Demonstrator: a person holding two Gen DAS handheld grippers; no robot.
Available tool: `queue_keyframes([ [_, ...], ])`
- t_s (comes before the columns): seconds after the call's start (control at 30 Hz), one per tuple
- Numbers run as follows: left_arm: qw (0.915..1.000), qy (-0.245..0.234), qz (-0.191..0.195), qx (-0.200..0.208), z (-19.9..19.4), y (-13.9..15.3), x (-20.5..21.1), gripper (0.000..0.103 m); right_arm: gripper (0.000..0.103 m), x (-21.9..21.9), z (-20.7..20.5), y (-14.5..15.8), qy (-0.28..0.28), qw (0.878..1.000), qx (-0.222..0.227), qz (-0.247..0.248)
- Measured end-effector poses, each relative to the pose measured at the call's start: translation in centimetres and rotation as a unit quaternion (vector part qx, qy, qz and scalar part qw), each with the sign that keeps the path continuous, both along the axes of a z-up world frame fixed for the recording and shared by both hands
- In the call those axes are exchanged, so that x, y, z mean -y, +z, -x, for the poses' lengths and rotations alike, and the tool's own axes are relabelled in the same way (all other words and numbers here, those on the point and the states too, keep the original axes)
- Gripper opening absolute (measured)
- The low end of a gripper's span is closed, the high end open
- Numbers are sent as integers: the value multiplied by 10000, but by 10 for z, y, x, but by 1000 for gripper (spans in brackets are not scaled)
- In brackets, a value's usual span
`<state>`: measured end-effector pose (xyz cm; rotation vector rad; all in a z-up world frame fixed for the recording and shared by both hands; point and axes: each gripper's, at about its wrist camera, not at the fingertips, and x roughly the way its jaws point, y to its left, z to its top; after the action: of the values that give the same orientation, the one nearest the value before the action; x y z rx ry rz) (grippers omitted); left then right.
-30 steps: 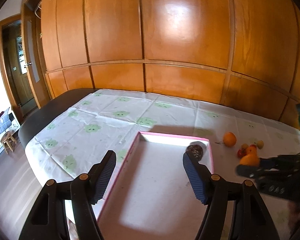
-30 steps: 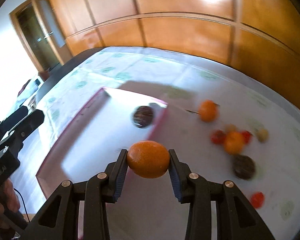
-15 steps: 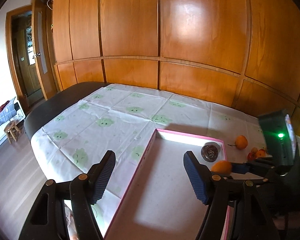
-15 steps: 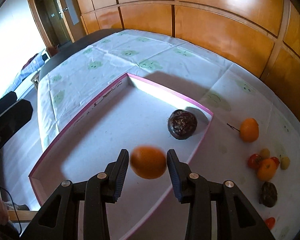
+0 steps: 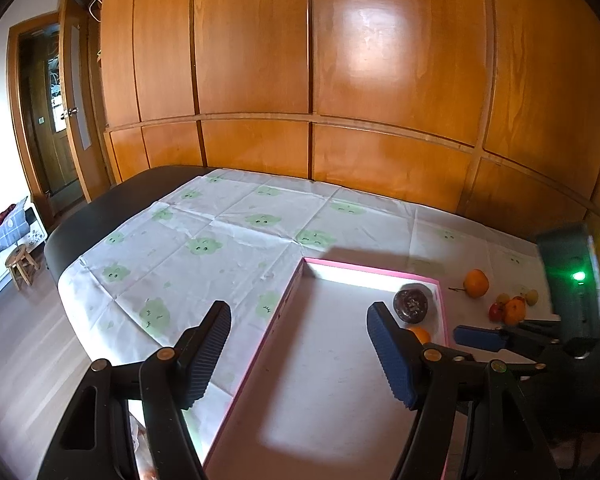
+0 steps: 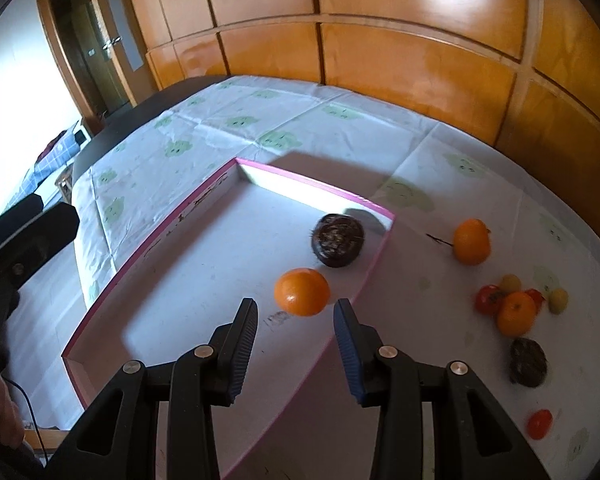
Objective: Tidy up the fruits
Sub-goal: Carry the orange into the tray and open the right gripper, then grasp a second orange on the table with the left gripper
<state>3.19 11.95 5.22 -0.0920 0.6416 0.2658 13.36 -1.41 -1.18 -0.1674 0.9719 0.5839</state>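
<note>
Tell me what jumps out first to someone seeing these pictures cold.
The orange lies in the pink-rimmed tray, just ahead of the open right gripper, beside a dark round fruit. More fruit is scattered on the cloth right of the tray, led by a stemmed orange. The left gripper is open and holds nothing.

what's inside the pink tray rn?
Two fruits lie in the pink tray: a dark round fruit near the far right corner and an orange just ahead of the open right gripper. Its near end is hidden by the gripper.
</note>
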Motion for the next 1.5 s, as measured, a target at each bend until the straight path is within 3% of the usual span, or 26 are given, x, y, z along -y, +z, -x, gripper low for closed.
queue_keyframes([
  [0.4,9998,-186,-96,-8,1,3,16,72,40,41,4,15,-420,9988,121,-202],
  [0.67,9994,-296,-163,-44,0,3,25,72,40,77,8,23,-623,9976,283,-40],
  [0.93,9976,-647,-129,-207,-5,-3,43,73,40,140,6,30,-1105,9928,417,188],
  [1.17,9906,-1283,-22,-473,-15,-13,72,73,40,205,-1,30,-1720,9830,475,437],
  [1.37,9813,-1796,0,-692,-27,-20,100,73,40,255,-7,16,-2283,9722,357,374],
  [1.5,9730,-2090,173,-964,-42,-26,113,59,40,283,-12,1,-2701,9628,21,78],
])
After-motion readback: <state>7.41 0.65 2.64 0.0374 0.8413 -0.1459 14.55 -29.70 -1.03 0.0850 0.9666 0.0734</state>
